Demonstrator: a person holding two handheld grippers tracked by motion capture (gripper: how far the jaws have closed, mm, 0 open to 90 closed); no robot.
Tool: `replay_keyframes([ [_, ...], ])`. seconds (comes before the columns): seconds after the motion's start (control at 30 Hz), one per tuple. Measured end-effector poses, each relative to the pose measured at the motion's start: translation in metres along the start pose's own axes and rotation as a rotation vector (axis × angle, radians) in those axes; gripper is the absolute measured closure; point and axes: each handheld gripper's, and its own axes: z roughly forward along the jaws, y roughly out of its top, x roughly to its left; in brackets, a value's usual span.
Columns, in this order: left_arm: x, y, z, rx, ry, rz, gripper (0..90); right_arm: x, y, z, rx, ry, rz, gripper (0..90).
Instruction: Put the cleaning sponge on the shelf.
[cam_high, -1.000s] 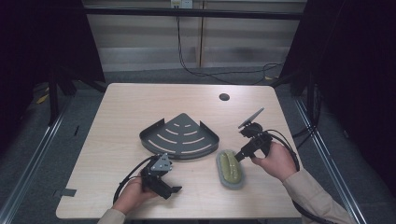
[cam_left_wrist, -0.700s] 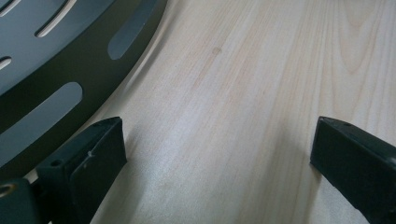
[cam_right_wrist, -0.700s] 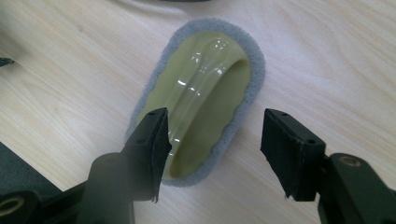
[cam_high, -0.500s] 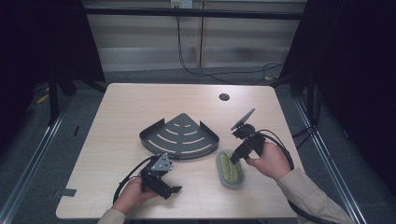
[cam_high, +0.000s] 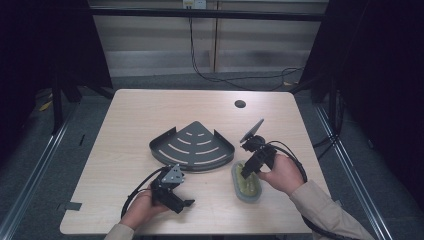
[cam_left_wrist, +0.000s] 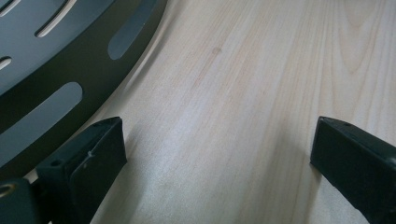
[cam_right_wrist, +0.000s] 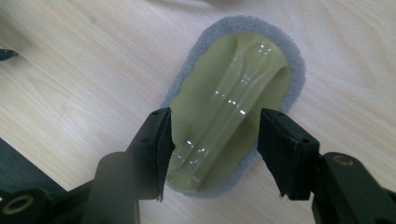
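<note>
On the worktop (cam_high: 130, 115), beside the corner tray (cam_high: 192, 145): olive scrubber (cam_right_wrist: 229, 112) straddled by right gripper (cam_right_wrist: 212, 140), jaws apart, grasp pending. Next: closing squarely on its raised handle. Left gripper (cam_left_wrist: 215, 154) idle, jaws apart.

The high view looks forward and down over the whole pale wooden surface (cam_high: 150, 115); each gripper view looks closely along its own jaws at that same wood.
</note>
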Motion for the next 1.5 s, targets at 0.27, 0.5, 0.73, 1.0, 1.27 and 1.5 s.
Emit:
replay_keyframes([
  [0.27, 0.0, 0.0, 0.0, -0.001, -0.001, -0.002, 2.8, 0.004, 0.003, 0.011, 0.028, -0.037, -0.011, 54.7],
  [0.5, 0.0, 0.0, 0.0, -0.001, -0.001, -0.002, 2.8, 0.003, 0.002, 0.009, 0.027, -0.051, -0.041, 71.8],
  [0.73, 0.0, 0.0, 0.0, -0.001, 0.0, 0.001, 2.8, 0.0, 0.0, -0.002, 0.006, -0.061, -0.044, 72.0],
  [1.0, 0.0, 0.0, 0.0, -0.001, 0.0, 0.0, 2.8, -0.001, 0.002, -0.015, 0.003, -0.064, -0.06, 71.9],
  [1.27, 0.0, 0.0, 0.0, -0.001, 0.0, 0.0, 2.8, -0.003, 0.009, -0.026, -0.006, -0.055, -0.067, 72.0],
  [1.5, 0.0, 0.0, 0.0, -0.001, 0.0, 0.001, 2.8, -0.003, 0.015, -0.03, -0.006, -0.055, -0.071, 71.9],
])
